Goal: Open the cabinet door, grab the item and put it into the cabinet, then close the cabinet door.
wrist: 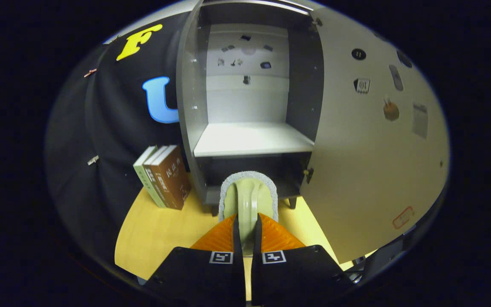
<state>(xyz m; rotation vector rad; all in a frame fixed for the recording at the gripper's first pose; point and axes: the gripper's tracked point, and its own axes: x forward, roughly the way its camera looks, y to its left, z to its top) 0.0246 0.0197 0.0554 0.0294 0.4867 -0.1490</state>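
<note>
My gripper (245,226) is shut on a pale green scrub brush (247,198) with a grey sponge rim, pinching its handle between the orange fingers (219,238). The brush head points forward at the grey cabinet (192,106), just in front of its dark lower compartment. The cabinet door (369,140) is swung wide open on the right side. Beyond the brush, the white shelf (252,138) inside the cabinet is bare. Small stickers dot the cabinet's back wall and the door's inner face.
Three books (164,177) stand upright on the yellow tabletop (156,234) to the left of the cabinet. Black cloth forms the wall behind them. The open door blocks the space on the right of the fingers.
</note>
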